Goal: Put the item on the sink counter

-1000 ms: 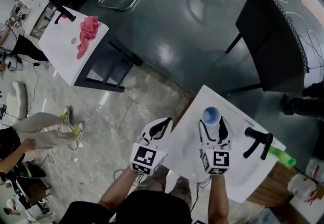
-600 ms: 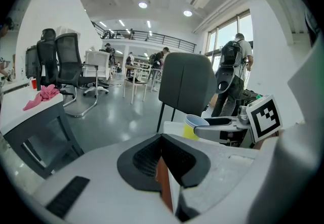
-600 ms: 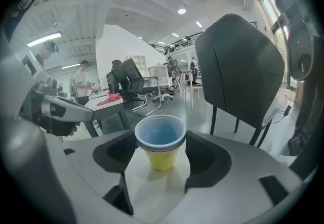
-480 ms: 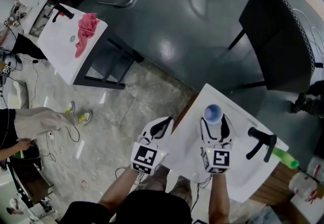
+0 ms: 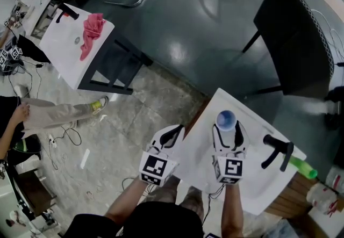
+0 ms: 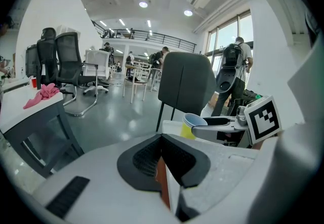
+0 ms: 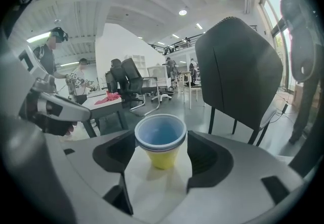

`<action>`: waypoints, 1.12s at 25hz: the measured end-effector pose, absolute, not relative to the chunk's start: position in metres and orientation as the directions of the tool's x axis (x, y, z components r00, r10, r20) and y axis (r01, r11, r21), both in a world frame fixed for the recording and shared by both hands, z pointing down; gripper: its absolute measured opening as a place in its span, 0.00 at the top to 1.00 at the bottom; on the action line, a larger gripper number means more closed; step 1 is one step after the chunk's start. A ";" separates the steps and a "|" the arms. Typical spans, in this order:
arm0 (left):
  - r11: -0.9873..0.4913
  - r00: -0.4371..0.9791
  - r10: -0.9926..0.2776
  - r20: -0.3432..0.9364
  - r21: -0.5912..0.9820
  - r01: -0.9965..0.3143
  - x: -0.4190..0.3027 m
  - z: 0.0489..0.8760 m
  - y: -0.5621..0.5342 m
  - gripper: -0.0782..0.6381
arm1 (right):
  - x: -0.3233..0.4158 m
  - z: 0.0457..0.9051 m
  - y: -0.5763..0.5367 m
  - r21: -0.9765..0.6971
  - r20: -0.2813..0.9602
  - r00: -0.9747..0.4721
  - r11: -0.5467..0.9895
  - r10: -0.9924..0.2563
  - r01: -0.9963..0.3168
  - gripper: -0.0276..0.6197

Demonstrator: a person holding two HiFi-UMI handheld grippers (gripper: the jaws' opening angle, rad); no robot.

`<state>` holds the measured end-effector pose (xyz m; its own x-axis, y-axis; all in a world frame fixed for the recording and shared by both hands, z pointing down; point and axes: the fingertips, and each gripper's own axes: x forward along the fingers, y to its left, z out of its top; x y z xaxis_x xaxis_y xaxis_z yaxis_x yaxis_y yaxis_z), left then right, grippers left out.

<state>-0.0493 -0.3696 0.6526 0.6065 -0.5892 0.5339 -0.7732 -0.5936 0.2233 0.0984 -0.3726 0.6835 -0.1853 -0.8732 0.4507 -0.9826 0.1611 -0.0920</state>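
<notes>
The person is holding both arms forward, side by side. The left forearm (image 5: 126,200) is angling slightly inward, and the right forearm (image 5: 231,214) is running straight ahead. The left gripper (image 5: 170,136) is pointing forward with its jaws pressed together, pads meeting. The right gripper (image 5: 227,130), just beside it and level with it, is holding its jaws wide apart. Behind each pair of jaws a marker cube (image 5: 154,168) is facing upward.
</notes>
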 end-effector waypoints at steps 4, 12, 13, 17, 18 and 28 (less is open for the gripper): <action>-0.589 0.604 -0.592 0.534 0.225 -0.776 -0.051 0.650 -0.367 0.89 | 0.099 0.683 -0.369 -0.103 0.443 -0.190 0.160 -0.876 -0.982 0.42; -0.597 0.606 -0.607 0.514 0.209 -0.775 -0.049 0.642 -0.368 0.89 | 0.099 0.677 -0.368 -0.097 0.431 -0.191 0.166 -0.882 -0.981 0.40; -0.599 0.607 -0.610 0.509 0.206 -0.774 -0.049 0.640 -0.368 0.89 | 0.099 0.675 -0.368 -0.096 0.425 -0.190 0.165 -0.885 -0.982 0.40; -0.596 0.608 -0.607 0.511 0.214 -0.774 -0.049 0.632 -0.364 0.89 | 0.099 0.667 -0.363 -0.088 0.441 -0.186 0.164 -0.878 -0.982 0.40; -0.596 0.609 -0.608 0.509 0.214 -0.774 -0.049 0.629 -0.363 0.89 | 0.100 0.666 -0.361 -0.083 0.442 -0.185 0.165 -0.878 -0.983 0.40; -0.629 0.632 -0.631 0.449 0.181 -0.756 -0.030 0.585 -0.339 0.89 | 0.114 0.612 -0.332 -0.068 0.390 -0.166 0.151 -0.906 -0.986 0.41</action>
<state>-0.0295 -0.3392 0.5847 0.6324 -0.6310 0.4493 -0.7562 -0.6287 0.1814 0.1144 -0.3321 0.6122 -0.1657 -0.9058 0.3899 -0.9862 0.1512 -0.0678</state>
